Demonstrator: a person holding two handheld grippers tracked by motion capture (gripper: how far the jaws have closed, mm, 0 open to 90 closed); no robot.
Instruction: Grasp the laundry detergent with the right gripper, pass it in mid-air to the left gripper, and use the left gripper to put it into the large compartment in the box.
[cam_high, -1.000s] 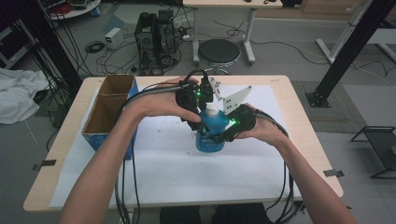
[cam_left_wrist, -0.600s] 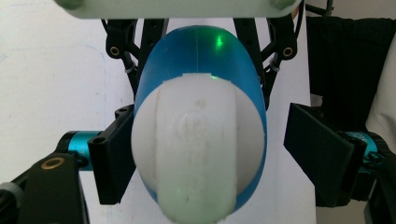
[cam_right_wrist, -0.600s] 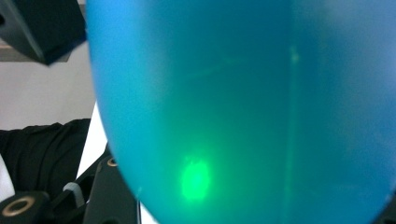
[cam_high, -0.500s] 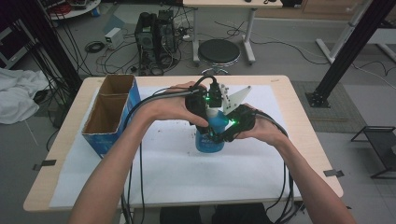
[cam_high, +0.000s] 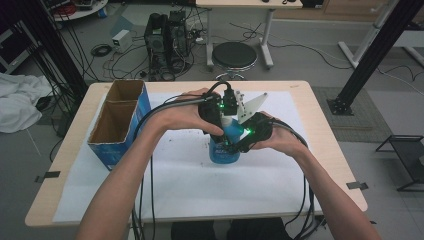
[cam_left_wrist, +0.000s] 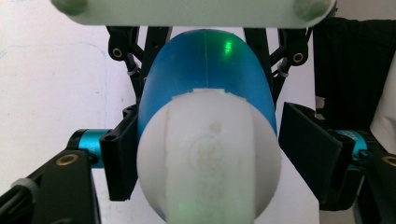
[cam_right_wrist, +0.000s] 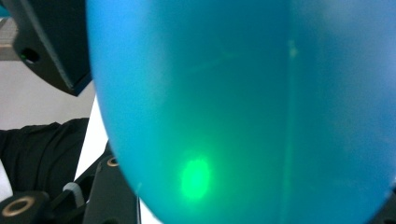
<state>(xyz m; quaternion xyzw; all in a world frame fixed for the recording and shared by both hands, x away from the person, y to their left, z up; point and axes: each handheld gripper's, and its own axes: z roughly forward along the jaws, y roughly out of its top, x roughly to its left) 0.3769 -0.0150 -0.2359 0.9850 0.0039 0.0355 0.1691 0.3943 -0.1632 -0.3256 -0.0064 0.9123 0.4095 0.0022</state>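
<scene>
- Blue plastic bottle (cam_high: 223, 148) stands upright near the middle of the tabletop (cam_high: 320, 135), on a white sheet (cam_high: 200, 190) that covers most of the top.
- Its white cap (cam_left_wrist: 208, 158) is a rounded dome — the left gripper view looks straight at it, with the blue shoulder of the bottle behind.
- Left gripper (cam_high: 220, 116) comes at the bottle's top from above, held in the left hand (cam_high: 182, 112). Its jaws have just been closing, and the cap is between them.
- In its own view the left pad sits right against the cap's side, while the right pad stands a little off with a gap showing — so the jaws are about half open and not yet clamped.
- Right gripper (cam_high: 239, 142) is held in the right hand (cam_high: 280, 141) and meets the bottle's body from the right side, low beside the left gripper.
- Its jaws are closed on the bottle; the right gripper view looks at the blue wall from very close, with a green light spot on it.
- Grey three-cornered plate (cam_high: 251, 106) on the right gripper sticks up just above the bottle.
- Cardboard box (cam_high: 120, 125) with blue sides and two open compartments stands at the left of the tabletop, well apart from the bottle.
- Black cables (cam_high: 150, 165) trail from both grippers toward the near edge.
</scene>
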